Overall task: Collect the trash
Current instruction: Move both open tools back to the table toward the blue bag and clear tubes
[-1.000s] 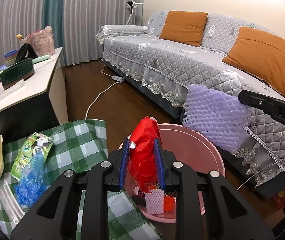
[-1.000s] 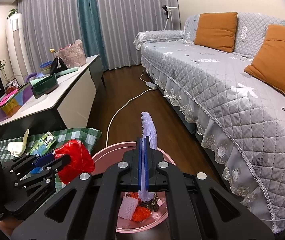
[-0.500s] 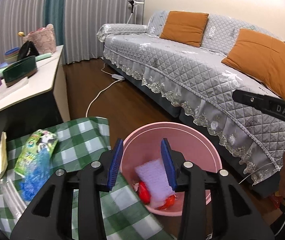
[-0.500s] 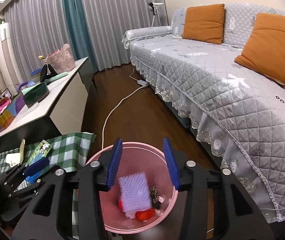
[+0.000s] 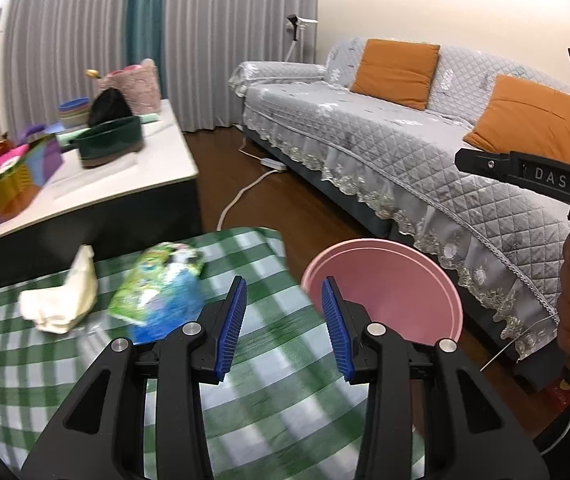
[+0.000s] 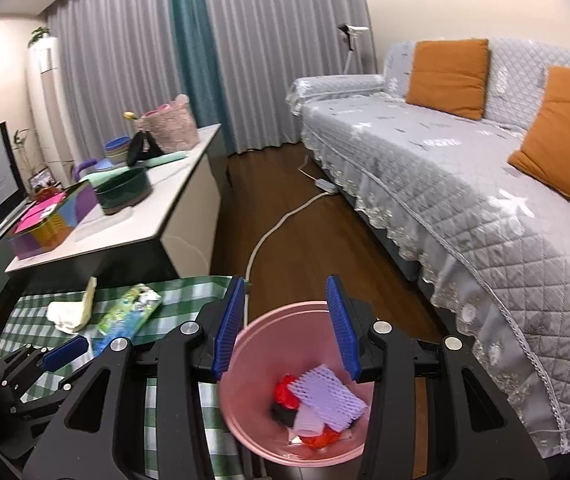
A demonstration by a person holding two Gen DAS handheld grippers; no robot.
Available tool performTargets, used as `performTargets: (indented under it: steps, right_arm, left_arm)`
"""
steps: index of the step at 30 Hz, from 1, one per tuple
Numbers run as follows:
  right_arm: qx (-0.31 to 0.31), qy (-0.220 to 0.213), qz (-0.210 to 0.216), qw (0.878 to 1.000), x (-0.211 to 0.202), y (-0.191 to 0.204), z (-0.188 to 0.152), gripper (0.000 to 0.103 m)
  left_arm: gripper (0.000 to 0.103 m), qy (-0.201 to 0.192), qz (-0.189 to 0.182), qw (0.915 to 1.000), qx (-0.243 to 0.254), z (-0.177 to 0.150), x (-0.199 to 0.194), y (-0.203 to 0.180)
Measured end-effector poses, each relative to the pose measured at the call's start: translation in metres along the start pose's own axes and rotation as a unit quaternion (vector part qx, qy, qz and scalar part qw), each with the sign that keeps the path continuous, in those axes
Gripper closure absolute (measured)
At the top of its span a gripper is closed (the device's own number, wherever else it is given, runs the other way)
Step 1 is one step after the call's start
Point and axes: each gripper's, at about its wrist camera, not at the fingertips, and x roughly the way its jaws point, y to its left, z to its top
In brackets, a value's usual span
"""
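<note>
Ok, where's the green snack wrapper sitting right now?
In both wrist views the green snack wrapper lies on the checked tablecloth, just right of the crumpled cream paper and left of the pink bin.

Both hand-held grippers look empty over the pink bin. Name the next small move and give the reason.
Probably swing the left hand-held gripper toward the green snack wrapper on the checked cloth. Its jaws stand open with nothing between them, the purple foam net already lies in the pink bin, and the wrapper and the crumpled tissue beside it are still uncollected.
</note>
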Motion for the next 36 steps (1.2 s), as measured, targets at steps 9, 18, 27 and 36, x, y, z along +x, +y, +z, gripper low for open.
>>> performTargets:
  steps: [9,18,27,36]
  right_arm:
    - [-0.022,-0.005,0.026,0.999,-0.002,0.037,0.001,0.059]
    - [-0.039,0.0,0.043,0.998,0.005,0.064,-0.003,0.059]
    - [-0.05,0.006,0.054,0.997,0.014,0.085,-0.005,0.059]
    - [-0.059,0.017,0.072,0.995,0.028,0.103,-0.011,0.059]
  left_arm:
    - [0.064,-0.015,0.042,0.9986,-0.028,-0.016,-0.044,0.05]
    - [0.064,-0.018,0.076,0.9956,-0.052,-0.031,-0.058,0.088]
    - [0.064,-0.021,0.09,0.993,-0.073,-0.038,-0.065,0.114]
    - [0.064,-0.023,0.116,0.9876,-0.104,-0.044,-0.07,0.144]
